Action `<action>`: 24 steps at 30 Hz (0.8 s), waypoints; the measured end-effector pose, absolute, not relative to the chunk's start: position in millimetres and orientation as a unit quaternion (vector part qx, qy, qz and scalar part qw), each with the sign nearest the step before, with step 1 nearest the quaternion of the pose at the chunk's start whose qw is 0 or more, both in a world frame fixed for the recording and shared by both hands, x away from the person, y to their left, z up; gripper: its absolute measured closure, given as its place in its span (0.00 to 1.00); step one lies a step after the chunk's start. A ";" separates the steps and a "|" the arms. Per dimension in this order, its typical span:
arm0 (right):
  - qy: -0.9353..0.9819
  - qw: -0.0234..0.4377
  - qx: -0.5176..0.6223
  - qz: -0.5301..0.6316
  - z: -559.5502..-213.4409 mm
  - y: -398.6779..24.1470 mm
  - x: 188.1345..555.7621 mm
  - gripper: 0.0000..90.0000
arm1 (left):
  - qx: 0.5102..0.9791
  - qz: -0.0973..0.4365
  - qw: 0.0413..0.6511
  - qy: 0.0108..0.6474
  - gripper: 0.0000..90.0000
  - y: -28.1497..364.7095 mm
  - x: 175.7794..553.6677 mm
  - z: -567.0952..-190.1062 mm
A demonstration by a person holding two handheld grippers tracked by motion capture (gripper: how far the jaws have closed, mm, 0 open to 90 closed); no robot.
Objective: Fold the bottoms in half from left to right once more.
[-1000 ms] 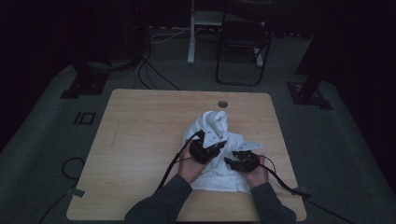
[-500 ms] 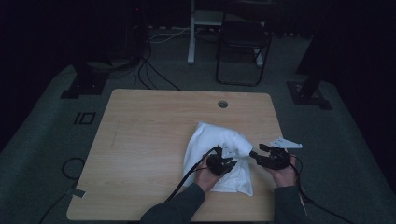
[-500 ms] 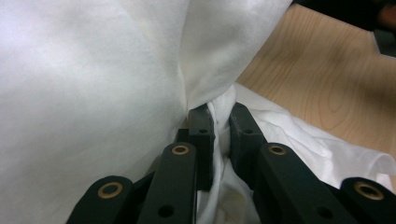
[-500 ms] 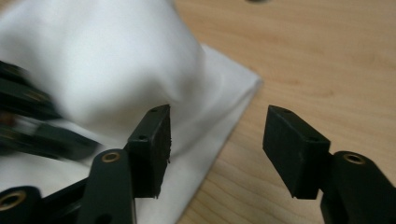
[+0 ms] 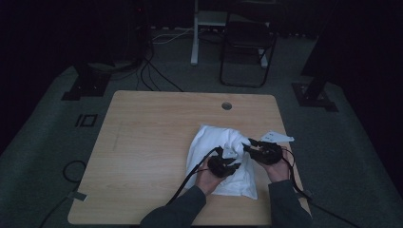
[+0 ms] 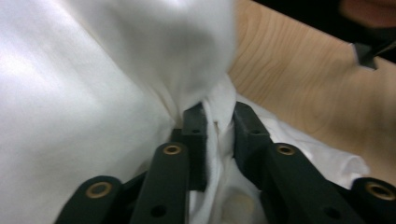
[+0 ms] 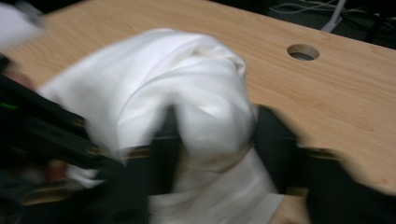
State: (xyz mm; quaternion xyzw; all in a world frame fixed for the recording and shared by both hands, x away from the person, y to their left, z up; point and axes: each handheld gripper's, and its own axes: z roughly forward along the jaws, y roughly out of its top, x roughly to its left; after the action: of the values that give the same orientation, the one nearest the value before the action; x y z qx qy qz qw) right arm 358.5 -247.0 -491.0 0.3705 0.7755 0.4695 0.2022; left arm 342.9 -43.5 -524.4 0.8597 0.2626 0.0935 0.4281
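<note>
White garment [image 5: 223, 159] bunched near the table's [image 5: 152, 142] right front corner. Left gripper [image 6: 214, 119] jaws pinching a thin fold, lately easing wider; right gripper [image 7: 212, 135] jaws closing around a thick bunch. Likely slipping from the loosening left pinch if pulled apart, spoiling the spread.

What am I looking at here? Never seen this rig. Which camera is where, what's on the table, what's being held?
No robot arm: a person at a wooden table holds a hand-held two-jaw gripper in each hand. The high view looks down from above the person's side. The other two cameras ride on the grippers and look along their black jaws.

On the table lies a white cloth, bunched up. The left gripper has a fold of it pinched between its jaws, which have just eased slightly. The right gripper has a thick bunch of cloth between its jaws, which have just been closing; that view is blurred, so its grip is uncertain.
</note>
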 end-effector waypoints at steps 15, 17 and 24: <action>0.774 0.202 0.414 0.435 -506.2 -259.5 381.1 0.91 | 0.806 0.204 0.445 0.333 0.54 35.5 374.3 -465.5; 0.776 0.200 0.415 0.431 -507.9 -260.5 381.6 0.91 | 0.815 0.181 0.427 0.347 0.56 37.0 386.0 -485.4; 0.783 0.204 0.418 0.414 -508.0 -268.8 379.0 0.81 | 0.829 0.157 0.414 0.342 0.56 24.5 386.5 -529.3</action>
State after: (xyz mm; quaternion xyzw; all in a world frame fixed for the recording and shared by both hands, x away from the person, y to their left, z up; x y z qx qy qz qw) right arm 379.0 -268.8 -508.0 0.4177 0.7828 0.4137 0.2040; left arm 386.5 24.5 -529.3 0.8286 0.3423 0.1571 0.4143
